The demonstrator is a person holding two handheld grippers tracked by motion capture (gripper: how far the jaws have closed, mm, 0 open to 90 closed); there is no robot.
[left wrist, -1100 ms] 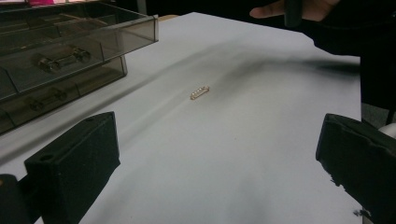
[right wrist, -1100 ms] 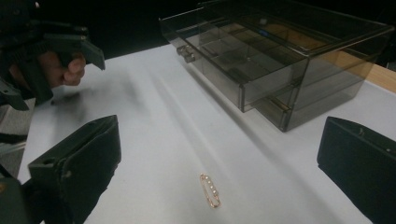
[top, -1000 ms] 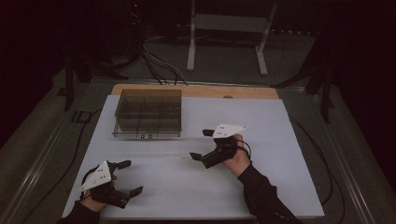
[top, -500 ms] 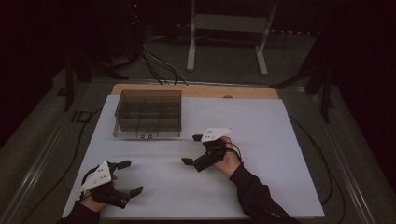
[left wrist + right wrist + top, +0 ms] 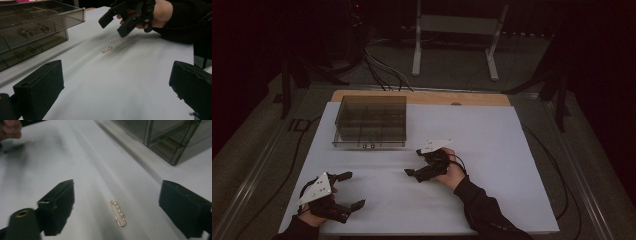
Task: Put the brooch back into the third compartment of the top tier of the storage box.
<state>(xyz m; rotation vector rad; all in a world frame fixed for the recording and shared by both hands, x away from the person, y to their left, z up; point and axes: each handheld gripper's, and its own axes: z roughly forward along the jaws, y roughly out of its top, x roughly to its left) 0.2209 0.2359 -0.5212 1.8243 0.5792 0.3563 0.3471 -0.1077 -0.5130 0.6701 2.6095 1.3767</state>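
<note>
Right gripper now hangs low over the pin, and compared with the high view of a second ago we have brought it down and toward the left of the worktop, from a spot well clear of the pin to one right above it. Its jaws have just been closing a little, yet they are not clenched: in the right gripper view they stand apart on either side of the pin, which lies flat on the white sheet between them, touched by neither pad. So nothing is held yet. The pin (a small rose-gold clasp with a row of pale beads) rests in the open middle of the worktop, near the front of the case but well apart from it. Our left gripper sits at the near left corner, jaws spread and empty, in the same place as in the earlier high views. We read the change as the approach being nearly over and the pick about to start: the next move would be to settle the jaws to the sheet and close across the pin's narrow width. Such a thin, flat thing could easily slide or tip out from under the pads.
</note>
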